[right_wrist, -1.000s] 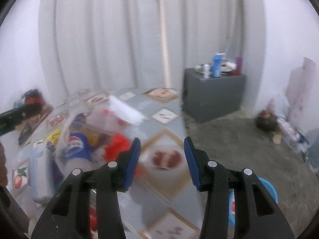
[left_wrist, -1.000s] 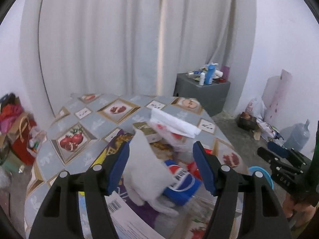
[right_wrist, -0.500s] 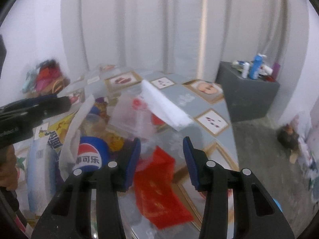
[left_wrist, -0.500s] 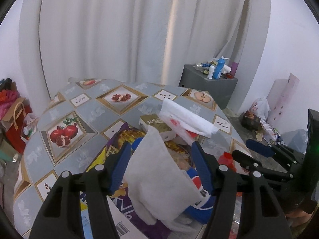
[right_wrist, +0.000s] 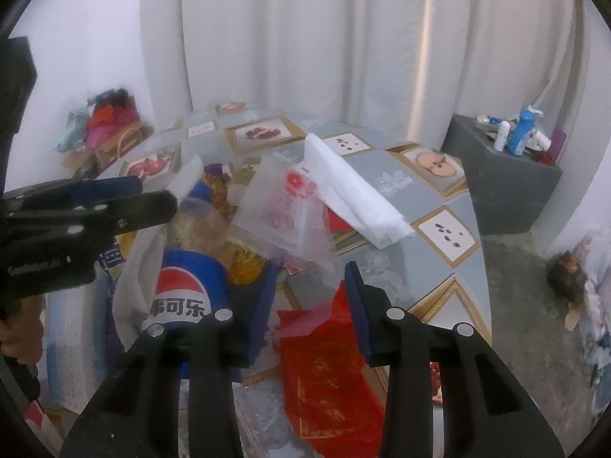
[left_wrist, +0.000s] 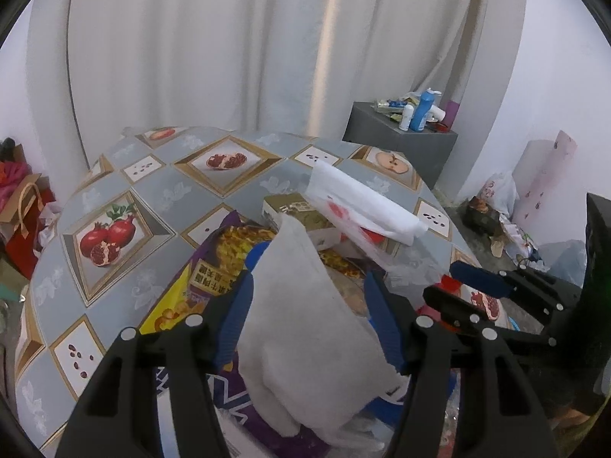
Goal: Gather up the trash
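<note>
Straddling a white tissue with parted left tongs, right tongs closing around clear plastic wrap, cluttered counter.

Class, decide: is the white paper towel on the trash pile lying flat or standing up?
Standing up: the white paper towel rises to a peak above the snack bag.
</note>
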Available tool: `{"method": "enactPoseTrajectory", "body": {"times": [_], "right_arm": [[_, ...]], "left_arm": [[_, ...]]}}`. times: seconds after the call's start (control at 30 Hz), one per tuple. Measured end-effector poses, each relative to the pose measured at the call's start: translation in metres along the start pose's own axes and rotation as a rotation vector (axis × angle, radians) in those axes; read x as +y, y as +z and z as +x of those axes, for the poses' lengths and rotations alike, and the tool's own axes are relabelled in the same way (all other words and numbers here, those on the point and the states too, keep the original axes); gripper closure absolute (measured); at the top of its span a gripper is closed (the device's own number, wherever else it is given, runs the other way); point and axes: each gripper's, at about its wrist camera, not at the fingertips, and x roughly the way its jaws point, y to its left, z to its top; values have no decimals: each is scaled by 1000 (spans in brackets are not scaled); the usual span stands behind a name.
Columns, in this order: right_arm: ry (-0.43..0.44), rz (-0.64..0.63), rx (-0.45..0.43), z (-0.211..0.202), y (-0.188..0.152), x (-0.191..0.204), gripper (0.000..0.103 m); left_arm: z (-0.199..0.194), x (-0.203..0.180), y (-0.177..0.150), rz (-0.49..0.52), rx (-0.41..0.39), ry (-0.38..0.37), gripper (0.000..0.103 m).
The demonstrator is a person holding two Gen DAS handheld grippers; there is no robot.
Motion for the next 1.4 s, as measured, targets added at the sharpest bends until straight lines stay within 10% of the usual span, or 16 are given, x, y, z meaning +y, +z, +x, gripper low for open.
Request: {"method": "enactPoseTrajectory", "body": {"times": [0.3, 0.7, 1.4], "right_arm": [[32, -24, 31, 20, 4, 6, 71], [54, -30, 40, 34, 13, 8, 90], [52, -57, 2, 26, 15, 14, 103]], "left_arm": [[20, 4, 3, -17, 31, -2, 53], [24, 15, 9, -50, 23, -5, 93], [10, 14, 7, -37, -23, 12, 99]]}}
